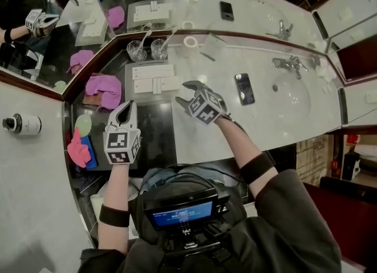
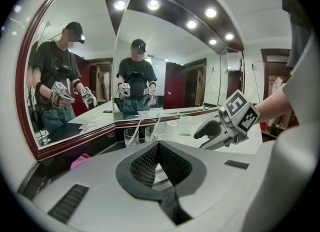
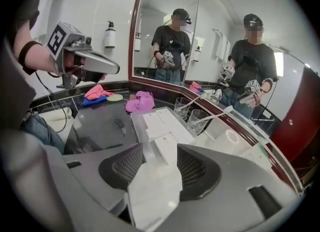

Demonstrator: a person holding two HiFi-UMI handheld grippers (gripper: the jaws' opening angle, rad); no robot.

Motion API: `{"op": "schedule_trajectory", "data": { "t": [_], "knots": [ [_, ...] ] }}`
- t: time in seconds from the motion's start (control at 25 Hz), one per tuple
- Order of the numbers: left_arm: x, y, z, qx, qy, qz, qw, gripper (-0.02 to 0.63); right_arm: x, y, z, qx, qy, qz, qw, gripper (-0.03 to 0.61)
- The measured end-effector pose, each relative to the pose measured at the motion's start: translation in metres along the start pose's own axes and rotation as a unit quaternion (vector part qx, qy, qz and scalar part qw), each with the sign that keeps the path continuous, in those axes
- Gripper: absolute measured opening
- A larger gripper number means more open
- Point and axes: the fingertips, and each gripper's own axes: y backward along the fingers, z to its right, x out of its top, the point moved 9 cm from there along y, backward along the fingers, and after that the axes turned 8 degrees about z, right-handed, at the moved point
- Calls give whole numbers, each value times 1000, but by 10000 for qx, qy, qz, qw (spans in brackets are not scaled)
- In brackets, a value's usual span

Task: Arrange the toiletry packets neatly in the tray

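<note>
White toiletry packets (image 1: 154, 79) lie side by side in the clear rectangular tray (image 1: 132, 96)
At the tray's edge the right hand-held gripper (image 1: 182, 93) has its jaws apart, with one more flat white packet (image 3: 150, 191) between them; the left hand-held gripper (image 1: 127, 106), jaws together and empty, hangs over the dark glossy surface (image 1: 150, 136) near a pink cloth (image 1: 105, 89)

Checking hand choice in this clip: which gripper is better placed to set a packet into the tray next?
Right. The right gripper hangs beside the tray, jaws apart, a white packet between them. The left gripper is shut, empty, back over the dark counter.
</note>
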Motion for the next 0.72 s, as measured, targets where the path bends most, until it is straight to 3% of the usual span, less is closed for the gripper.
{"op": "schedule_trajectory", "data": {
  "t": [0.2,0.36,0.72],
  "knots": [
    [-4,-8,-2,20,78,-92,9999,2,-9,-31,20,340,602,-640,9956,317],
    [-11,-15,-3,-17,129,-181,9998,2,-18,-53,34,652,706,-995,9904,378],
    [-23,-28,-3,-68,176,-420,9989,2,-32,-89,54,1268,975,-1388,9773,377]
  ]
}}
